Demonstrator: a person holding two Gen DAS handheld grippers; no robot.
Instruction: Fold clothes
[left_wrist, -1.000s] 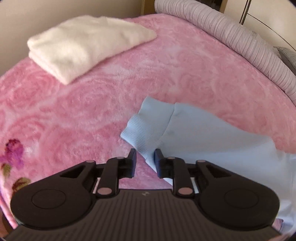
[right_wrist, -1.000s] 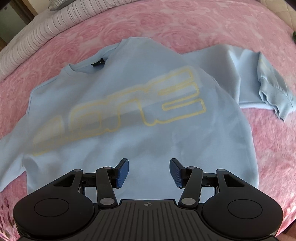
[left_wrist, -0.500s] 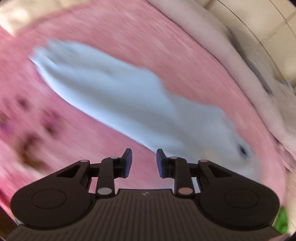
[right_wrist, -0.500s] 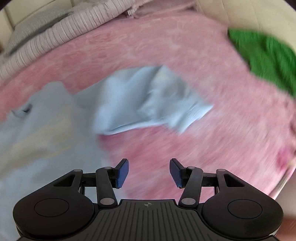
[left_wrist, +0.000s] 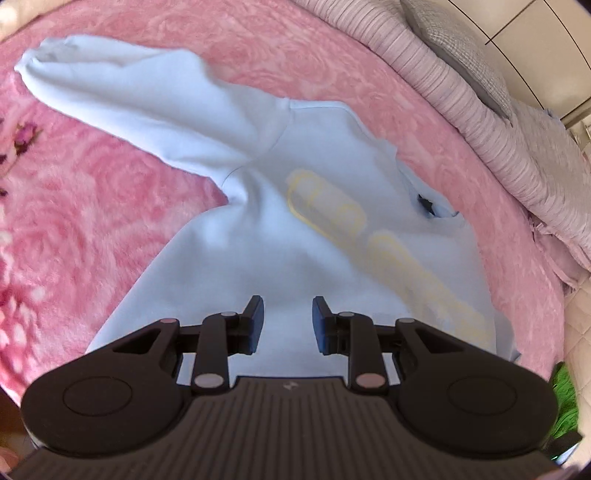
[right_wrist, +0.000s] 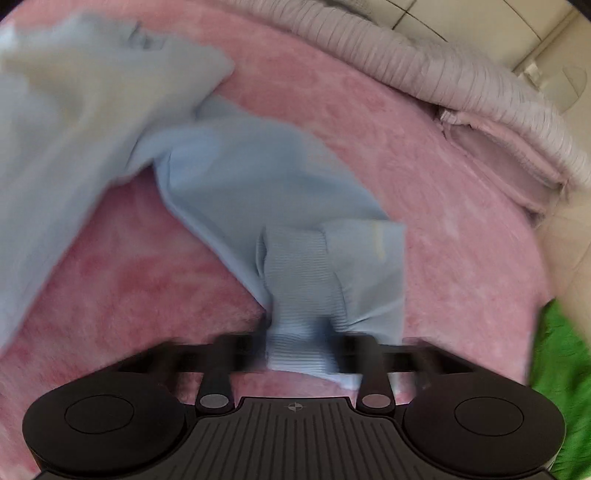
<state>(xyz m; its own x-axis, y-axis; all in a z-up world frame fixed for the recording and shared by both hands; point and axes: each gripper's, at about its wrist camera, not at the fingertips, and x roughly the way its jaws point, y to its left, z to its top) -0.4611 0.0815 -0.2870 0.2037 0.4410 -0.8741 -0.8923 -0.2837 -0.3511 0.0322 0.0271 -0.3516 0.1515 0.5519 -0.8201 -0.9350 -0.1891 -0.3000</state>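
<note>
While the right gripper (right_wrist: 301, 345) closes on the sweatshirt's (left_wrist: 295, 236) cuff (right_wrist: 299, 280), the left gripper (left_wrist: 287, 325) hovers slightly spread, holding nothing. The sleeve fold seems next: carry that cuff across the body.

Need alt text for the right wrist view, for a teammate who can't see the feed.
The right gripper is closing its jaws on the ribbed cuff of a light blue sweatshirt's sleeve, which lies on a pink blanket. The picture is motion-blurred; a green cloth shows at the right edge.
</note>
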